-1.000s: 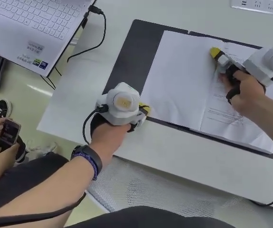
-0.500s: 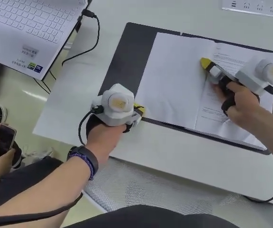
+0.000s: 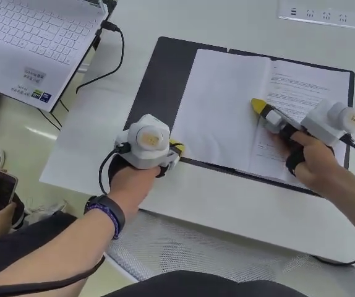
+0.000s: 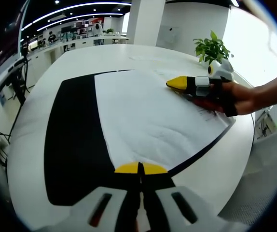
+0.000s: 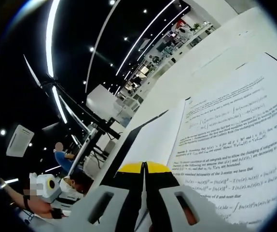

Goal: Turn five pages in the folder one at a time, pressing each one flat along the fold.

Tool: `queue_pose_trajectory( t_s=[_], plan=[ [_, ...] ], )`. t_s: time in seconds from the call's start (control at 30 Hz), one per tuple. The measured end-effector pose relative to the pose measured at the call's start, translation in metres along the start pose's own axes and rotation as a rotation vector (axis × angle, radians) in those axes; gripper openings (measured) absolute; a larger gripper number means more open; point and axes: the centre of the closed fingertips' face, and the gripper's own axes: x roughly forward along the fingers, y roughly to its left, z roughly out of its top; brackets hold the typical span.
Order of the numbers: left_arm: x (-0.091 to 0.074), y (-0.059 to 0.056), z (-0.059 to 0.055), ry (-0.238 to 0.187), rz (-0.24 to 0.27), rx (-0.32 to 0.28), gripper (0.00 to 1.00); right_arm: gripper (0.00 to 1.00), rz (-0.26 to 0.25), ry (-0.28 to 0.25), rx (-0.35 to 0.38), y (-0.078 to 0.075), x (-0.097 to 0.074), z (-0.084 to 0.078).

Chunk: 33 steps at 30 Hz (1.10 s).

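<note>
Folder (image 3: 165, 80) lies open on the table (image 3: 227, 198), white pages (image 3: 221, 105) spread over its middle and right. My right claw (image 3: 258, 106) — jaws pressed together, gripping nothing — rests its yellow tips along the folder's fold; my left claw (image 3: 176, 147), likewise closed, sits at the folder's near edge.

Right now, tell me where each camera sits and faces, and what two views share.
Head view: on the headset, looking down at the open folder; both forearms, left gripper and right gripper show.
Left gripper view: on the left gripper at the folder's near edge, facing across the pages; a hand shows.
Right gripper view: on the right gripper, low over the printed page, facing along the fold.
Shared: head and left gripper views both show the right gripper on the pages.
</note>
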Motion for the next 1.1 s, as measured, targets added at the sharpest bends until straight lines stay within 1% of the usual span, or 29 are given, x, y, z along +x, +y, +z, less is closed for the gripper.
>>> queue_pose_trajectory(
  t_s=[0.07, 0.17, 0.27, 0.33, 0.4, 0.43, 0.6, 0.67, 0.9, 1.1],
  plan=[
    [-0.001, 0.000, 0.000, -0.001, -0.001, -0.003, 0.00, 0.00, 0.010, 0.020, -0.017, 0.004, -0.002, -0.006],
    [0.000, 0.000, 0.000, 0.001, -0.001, 0.002, 0.00, 0.00, 0.030, 0.036, -0.009, 0.011, -0.007, -0.016],
    [0.001, 0.000, -0.001, 0.000, -0.001, 0.004, 0.00, 0.00, 0.029, 0.038, -0.010, 0.013, -0.010, -0.020],
    [0.002, 0.001, -0.001, 0.001, -0.002, 0.004, 0.00, 0.00, 0.034, 0.051, -0.022, 0.017, -0.012, -0.025],
    [0.002, 0.001, -0.002, 0.002, -0.003, 0.006, 0.00, 0.00, 0.042, 0.069, -0.032, 0.020, -0.015, -0.030],
    [0.002, 0.001, -0.002, 0.002, -0.003, 0.007, 0.00, 0.00, 0.049, 0.088, -0.043, 0.023, -0.017, -0.035],
    [0.004, 0.002, -0.003, 0.001, -0.006, 0.008, 0.00, 0.00, 0.080, 0.150, -0.079, 0.032, -0.024, -0.052],
    [0.004, 0.003, -0.003, 0.000, -0.006, 0.007, 0.00, 0.00, 0.087, 0.165, -0.088, 0.035, -0.027, -0.057],
    [0.006, 0.003, -0.004, 0.002, -0.011, 0.012, 0.00, 0.00, 0.095, 0.178, -0.088, 0.039, -0.036, -0.066],
    [0.006, 0.004, -0.004, 0.000, -0.011, 0.012, 0.00, 0.00, 0.118, 0.209, -0.096, 0.044, -0.045, -0.078]
  ],
)
